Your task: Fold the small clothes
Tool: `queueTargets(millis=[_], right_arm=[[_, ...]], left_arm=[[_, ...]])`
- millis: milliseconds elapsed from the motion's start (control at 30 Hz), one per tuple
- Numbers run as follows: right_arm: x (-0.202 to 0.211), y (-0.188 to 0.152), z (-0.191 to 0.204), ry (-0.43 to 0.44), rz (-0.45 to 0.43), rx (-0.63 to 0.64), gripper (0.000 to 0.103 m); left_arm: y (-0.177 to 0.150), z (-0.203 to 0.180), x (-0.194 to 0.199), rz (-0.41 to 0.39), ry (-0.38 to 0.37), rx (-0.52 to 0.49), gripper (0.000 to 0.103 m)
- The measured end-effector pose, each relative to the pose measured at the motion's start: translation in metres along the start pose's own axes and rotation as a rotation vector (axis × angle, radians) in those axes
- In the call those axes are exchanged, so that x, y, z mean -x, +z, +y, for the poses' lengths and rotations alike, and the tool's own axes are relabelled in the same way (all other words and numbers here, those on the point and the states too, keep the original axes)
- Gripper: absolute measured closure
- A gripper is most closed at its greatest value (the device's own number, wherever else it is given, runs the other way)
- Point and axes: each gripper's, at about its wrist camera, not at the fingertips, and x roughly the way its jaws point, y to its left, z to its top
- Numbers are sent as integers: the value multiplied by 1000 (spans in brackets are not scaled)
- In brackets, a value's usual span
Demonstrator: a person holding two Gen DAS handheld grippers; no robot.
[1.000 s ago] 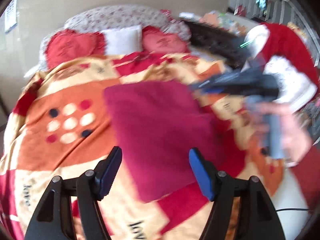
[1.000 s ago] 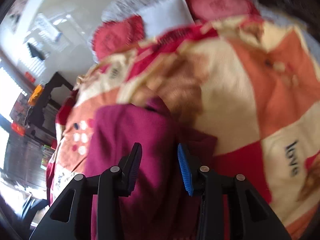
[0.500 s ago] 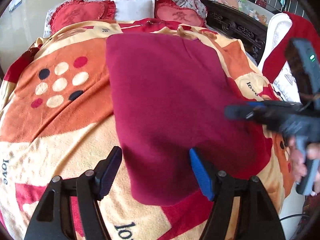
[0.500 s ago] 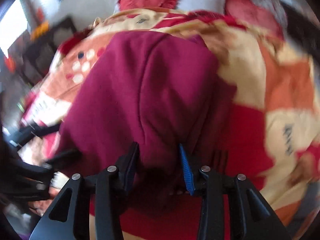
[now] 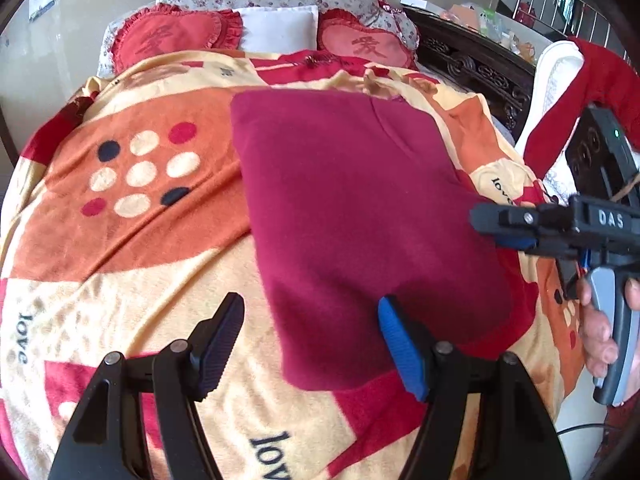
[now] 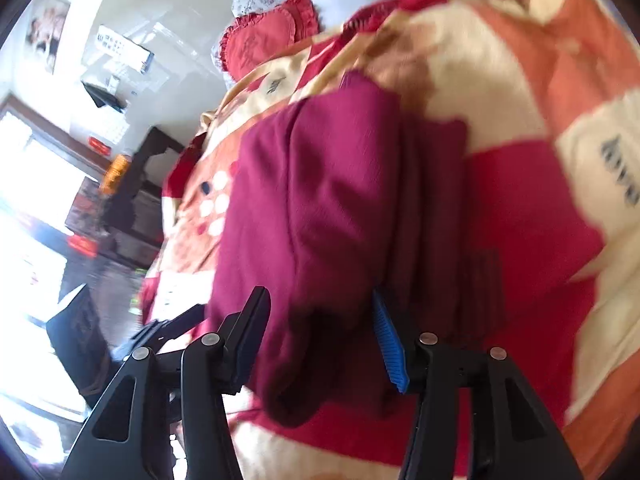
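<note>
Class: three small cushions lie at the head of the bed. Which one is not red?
The middle cushion: plain white and rectangular, between two red frilled heart-shaped cushions.

Folded garment (image 5: 352, 216) flat on blanket (image 5: 132, 264), centre of bed. Pillows (image 5: 276, 28) at 12 o'clock behind it, along headboard end. Left gripper (image 5: 310, 346) at 6 o'clock, straddling garment's near edge. Right gripper (image 5: 500, 226) at 3 o'clock, at garment's right edge. Carved bed frame (image 5: 472, 68) at 2 o'clock.
</note>
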Motion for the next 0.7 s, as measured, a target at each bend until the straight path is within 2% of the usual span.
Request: queueTargets(millis=[133,233,300,333,367,433,533,600,700], right_arm=[[-8,-8,-5,26,1,-50,60],[-19,-9,-5,29,-9,-67,59],[-24,-6,3,-3,-13,-24,74],[-26,-4,7,-46,-18,-1,95],[-24,-2,11,-78,-27,26,101],[-12,3,21,-89,-70,85,103],[13,3,46,-189,-143,230,103],[16,2,48,-236,-126,266,103],[-1,0,30,-298,-75,242,103]], left_arm=[[2,5,2,-10,14,0,30],[2,6,0,-4,18,21,30],[3,4,0,-1,25,26,30],[4,4,1,-2,25,26,30],[6,3,2,-7,21,25,30],[8,1,5,-19,20,23,29],[13,-4,3,-25,23,9,28],[14,-6,-2,-21,26,5,28],[13,-7,-11,-4,26,6,28]])
